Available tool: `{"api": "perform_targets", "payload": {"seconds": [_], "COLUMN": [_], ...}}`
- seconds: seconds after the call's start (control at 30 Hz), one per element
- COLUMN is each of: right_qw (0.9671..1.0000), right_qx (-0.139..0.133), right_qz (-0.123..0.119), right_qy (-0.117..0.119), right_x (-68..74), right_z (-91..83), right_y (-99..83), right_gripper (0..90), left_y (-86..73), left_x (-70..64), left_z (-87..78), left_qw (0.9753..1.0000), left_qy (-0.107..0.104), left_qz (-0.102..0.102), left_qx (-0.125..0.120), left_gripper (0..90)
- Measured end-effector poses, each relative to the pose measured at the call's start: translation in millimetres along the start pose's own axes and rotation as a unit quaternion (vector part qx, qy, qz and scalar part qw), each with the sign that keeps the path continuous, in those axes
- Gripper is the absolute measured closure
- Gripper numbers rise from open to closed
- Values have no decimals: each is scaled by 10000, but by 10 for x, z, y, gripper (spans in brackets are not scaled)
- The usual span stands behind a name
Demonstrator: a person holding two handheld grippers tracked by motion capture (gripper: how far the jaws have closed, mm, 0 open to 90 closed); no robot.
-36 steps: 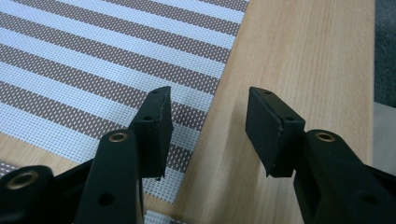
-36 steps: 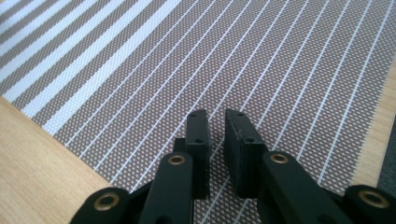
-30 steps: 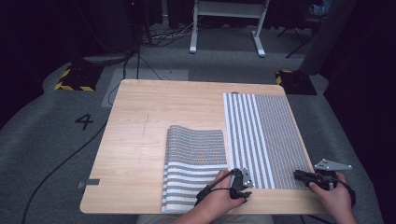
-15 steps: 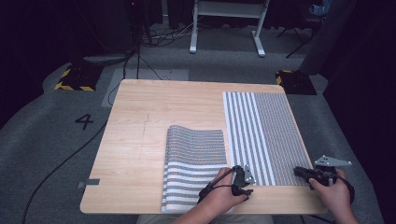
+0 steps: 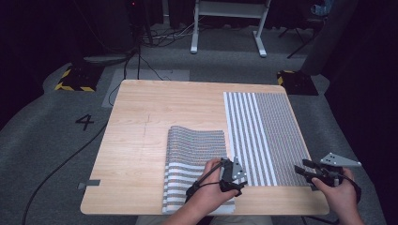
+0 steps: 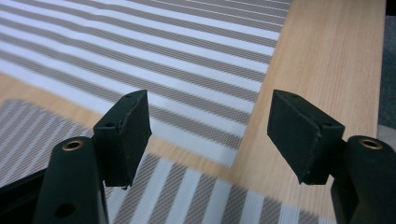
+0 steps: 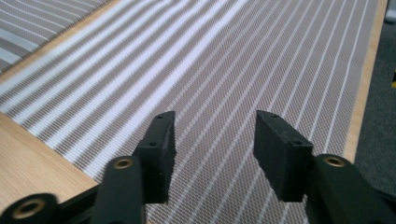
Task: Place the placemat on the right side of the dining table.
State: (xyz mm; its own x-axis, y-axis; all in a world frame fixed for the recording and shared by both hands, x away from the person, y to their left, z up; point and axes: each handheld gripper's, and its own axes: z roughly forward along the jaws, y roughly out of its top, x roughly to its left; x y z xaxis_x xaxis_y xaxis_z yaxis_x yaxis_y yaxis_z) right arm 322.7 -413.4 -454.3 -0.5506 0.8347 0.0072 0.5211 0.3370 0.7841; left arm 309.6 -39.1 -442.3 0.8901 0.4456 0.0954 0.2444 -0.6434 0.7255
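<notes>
You are working at a pale wooden worktop [image 5: 155, 126] with visible grain, and two striped woven mats are lying on it. The larger mat [image 5: 263, 136] is a flat rectangle of grey-and-white mesh, reaching along the worktop's right edge from the far right corner almost to the near edge. The smaller mat [image 5: 192, 164] is lying just beside it toward the middle, running down to the near edge, with its far end arching up in a soft hump.

Your left gripper [image 5: 233, 174] is hovering over the near edge where the two mats are almost meeting, its black block-shaped jaws spread wide with nothing between them. Your right gripper [image 5: 305, 171] is sitting at the larger mat's near right corner, its jaws likewise parted and empty above the mesh weave.
</notes>
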Motion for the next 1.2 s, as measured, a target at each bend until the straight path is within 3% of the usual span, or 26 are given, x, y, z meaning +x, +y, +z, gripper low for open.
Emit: {"api": "perform_targets", "payload": {"seconds": [0.07, 0.27, 0.47, 0.57, 0.7, 0.8, 0.93, 1.03, 1.1, 1.2], "right_qw": [9999, 9991, 9985, 9983, 9986, 9990, 9994, 9993, 9992, 9993], "right_qx": [-94, -422, -529, -554, -457, -331, -203, -79, -18, 66], "right_qz": [-36, 10, -27, -30, -134, -141, -203, -348, -391, -331], "right_qy": [14, -45, 96, 151, 230, 250, 171, 90, 84, 138], "right_x": [56, 208, 282, 285, 271, 252, 254, 263, 260, 254], "right_z": [-7, -53, -118, -134, -138, -147, -177, -206, -221, -231], "right_y": [68, 268, 392, 422, 433, 433, 442, 454, 455, 439], "right_gripper": [412, 285, 249, 247, 236, 230, 236, 242, 242, 236], "left_y": [-49, -177, -340, -437, -651, -830, -1020, -1151, -1255, -1393], "left_x": [64, 243, 392, 471, 625, 747, 828, 863, 879, 894], "left_z": [-150, -584, -937, -1089, -1264, -1422, -1601, -1696, -1774, -1860], "left_qw": [9998, 9981, 9949, 9945, 9931, 9908, 9879, 9845, 9807, 9762], "left_qy": [200, 544, 707, 821, 867, 1118, 1285, 1469, 1619, 1732], "left_qz": [-28, -170, -535, -515, -714, -738, -868, -961, -1088, -1293], "left_qx": [-84, -226, -491, -385, -326, -175, -72, 67, 141, 162], "left_gripper": [290, 249, 217, 191, 180, 172, 169, 169, 169, 169]}}
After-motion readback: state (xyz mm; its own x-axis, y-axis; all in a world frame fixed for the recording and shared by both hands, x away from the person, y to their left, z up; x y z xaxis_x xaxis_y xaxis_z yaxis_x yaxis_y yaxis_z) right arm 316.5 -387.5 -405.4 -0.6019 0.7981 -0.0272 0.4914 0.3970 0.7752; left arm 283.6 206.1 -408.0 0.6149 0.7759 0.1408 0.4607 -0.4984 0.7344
